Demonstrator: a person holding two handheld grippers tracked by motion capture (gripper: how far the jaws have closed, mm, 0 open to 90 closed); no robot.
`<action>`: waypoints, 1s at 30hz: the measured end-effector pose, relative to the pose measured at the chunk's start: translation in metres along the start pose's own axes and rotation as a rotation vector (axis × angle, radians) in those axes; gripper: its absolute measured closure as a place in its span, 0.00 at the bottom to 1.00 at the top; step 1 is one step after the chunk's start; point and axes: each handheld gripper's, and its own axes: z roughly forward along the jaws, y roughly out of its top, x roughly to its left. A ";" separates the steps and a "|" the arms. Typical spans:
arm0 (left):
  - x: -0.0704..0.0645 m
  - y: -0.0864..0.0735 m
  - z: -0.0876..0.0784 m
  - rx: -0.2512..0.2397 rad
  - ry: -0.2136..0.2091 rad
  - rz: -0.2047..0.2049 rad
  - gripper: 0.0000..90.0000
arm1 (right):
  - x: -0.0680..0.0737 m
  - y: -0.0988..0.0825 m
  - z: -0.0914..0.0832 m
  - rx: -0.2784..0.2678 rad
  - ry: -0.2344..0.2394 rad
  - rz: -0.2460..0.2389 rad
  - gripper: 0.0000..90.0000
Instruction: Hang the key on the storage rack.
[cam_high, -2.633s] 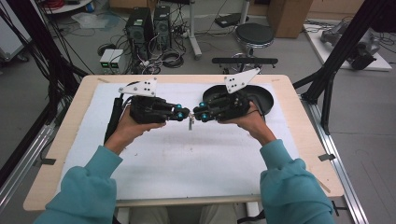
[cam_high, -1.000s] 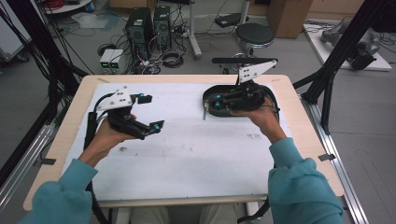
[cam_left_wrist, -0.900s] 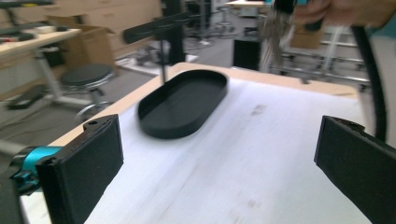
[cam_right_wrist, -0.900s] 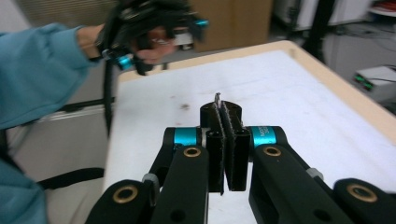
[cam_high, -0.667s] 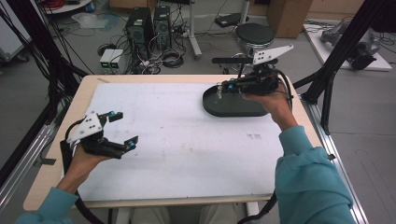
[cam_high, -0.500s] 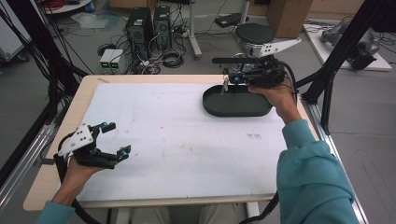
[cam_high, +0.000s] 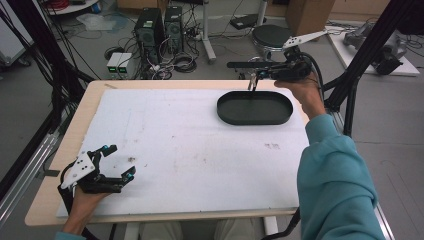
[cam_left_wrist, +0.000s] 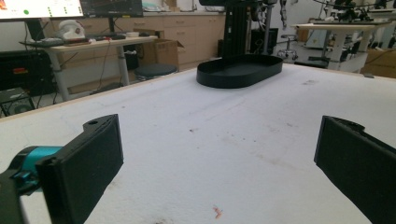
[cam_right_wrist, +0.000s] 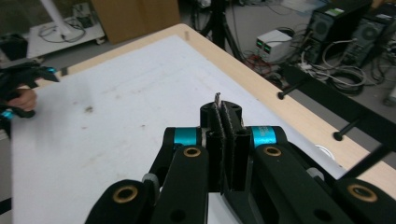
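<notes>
The right gripper (cam_high: 254, 79), fingers pressed together on a thin metal piece (cam_right_wrist: 217, 100) too small to identify, hangs above the black oval tray's (cam_high: 255, 107) far rim, while the left gripper (cam_high: 118, 161), fingers spread apart and empty, rests on the bench's (cam_high: 200, 150) near-left corner.

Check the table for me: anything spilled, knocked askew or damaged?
Nothing stands out. The black tray sits flat and empty at the far right of the table; the white surface has only faint scuffs and specks. The right gripper hangs above the tray's far rim.
</notes>
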 end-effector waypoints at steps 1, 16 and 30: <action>0.000 -0.002 0.000 -0.006 0.016 -0.004 0.02 | -0.001 0.001 0.001 0.007 -0.012 0.003 0.99; 0.004 -0.012 0.001 -0.019 0.046 -0.018 0.02 | -0.026 -0.001 0.021 0.064 -0.129 0.064 0.99; 0.005 -0.013 0.002 -0.020 0.062 -0.033 0.02 | -0.043 -0.007 0.046 0.119 -0.193 0.112 0.99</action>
